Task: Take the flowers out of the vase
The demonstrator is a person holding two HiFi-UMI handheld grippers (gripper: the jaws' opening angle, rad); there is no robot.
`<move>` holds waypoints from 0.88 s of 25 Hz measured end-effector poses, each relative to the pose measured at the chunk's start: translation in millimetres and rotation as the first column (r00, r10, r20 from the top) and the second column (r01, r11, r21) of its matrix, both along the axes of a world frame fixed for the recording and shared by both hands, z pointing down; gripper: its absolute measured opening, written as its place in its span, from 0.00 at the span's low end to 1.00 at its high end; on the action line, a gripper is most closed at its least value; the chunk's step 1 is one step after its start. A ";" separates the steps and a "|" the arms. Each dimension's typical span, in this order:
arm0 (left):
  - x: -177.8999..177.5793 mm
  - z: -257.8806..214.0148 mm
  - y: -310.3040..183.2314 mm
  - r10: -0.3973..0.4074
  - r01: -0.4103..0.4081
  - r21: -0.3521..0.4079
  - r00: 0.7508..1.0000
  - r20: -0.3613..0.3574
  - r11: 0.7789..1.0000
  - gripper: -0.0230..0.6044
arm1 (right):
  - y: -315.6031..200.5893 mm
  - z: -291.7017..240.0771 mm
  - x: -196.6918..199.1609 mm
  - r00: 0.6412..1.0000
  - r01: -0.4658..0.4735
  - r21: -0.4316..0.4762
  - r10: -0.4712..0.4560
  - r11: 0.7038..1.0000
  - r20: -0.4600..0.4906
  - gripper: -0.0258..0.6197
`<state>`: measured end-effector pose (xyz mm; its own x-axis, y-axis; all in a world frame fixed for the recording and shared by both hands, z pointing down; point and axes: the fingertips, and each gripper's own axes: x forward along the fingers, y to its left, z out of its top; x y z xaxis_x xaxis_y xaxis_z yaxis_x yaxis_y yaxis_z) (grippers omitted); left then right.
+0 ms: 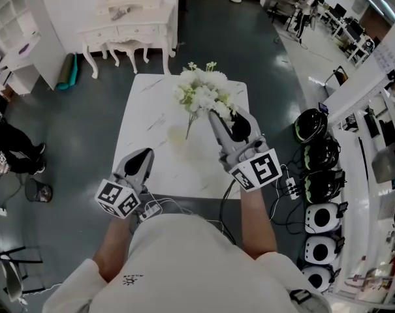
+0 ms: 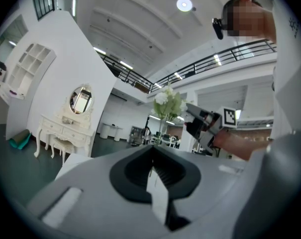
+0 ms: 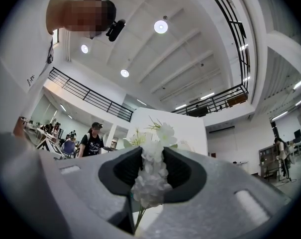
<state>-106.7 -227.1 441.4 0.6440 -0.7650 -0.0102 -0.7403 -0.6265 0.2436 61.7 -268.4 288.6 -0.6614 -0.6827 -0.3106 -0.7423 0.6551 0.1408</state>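
Observation:
A bunch of white flowers (image 1: 200, 91) with green stems hangs over the white marble table (image 1: 145, 119), tilted, its stem end low near a faint clear vase (image 1: 177, 135). My right gripper (image 1: 222, 115) is shut on the flowers at the right side of the bunch; in the right gripper view white blossoms (image 3: 151, 176) fill the gap between the jaws of this gripper (image 3: 151, 156). My left gripper (image 1: 145, 154) hovers at the table's near left edge, jaws together and empty. The left gripper view shows its jaws (image 2: 151, 151) meeting, with the flowers (image 2: 167, 103) and the right gripper (image 2: 205, 123) beyond.
A white dressing table (image 1: 125, 31) stands behind the table, a green rolled mat (image 1: 66, 72) beside it. Several helmets (image 1: 311, 126) and a power strip (image 1: 292, 186) lie on the floor to the right. A person (image 1: 8, 149) sits at the left.

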 end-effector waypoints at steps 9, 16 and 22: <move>5.9 4.5 -4.1 0.012 -0.012 0.000 1.000 -0.005 1.000 0.02 | 11.7 10.5 22.2 0.998 -0.055 -0.019 0.055 0.998 -0.006 0.21; 11.0 10.9 -8.3 0.028 -0.028 -0.011 1.000 -0.001 1.000 0.02 | 16.5 27.7 39.6 0.995 -0.102 -0.063 0.102 0.993 -0.006 0.21; 12.3 16.6 -8.1 0.037 -0.037 -0.018 0.999 0.010 0.999 0.02 | 21.0 49.4 47.5 0.992 -0.127 -0.113 0.126 0.986 -0.014 0.21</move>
<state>-94.4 -235.2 457.9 0.6717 -0.7408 0.0095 -0.7193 -0.6491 0.2474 109.3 -247.5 338.0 -0.5695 -0.7913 -0.2227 -0.8193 0.5682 0.0763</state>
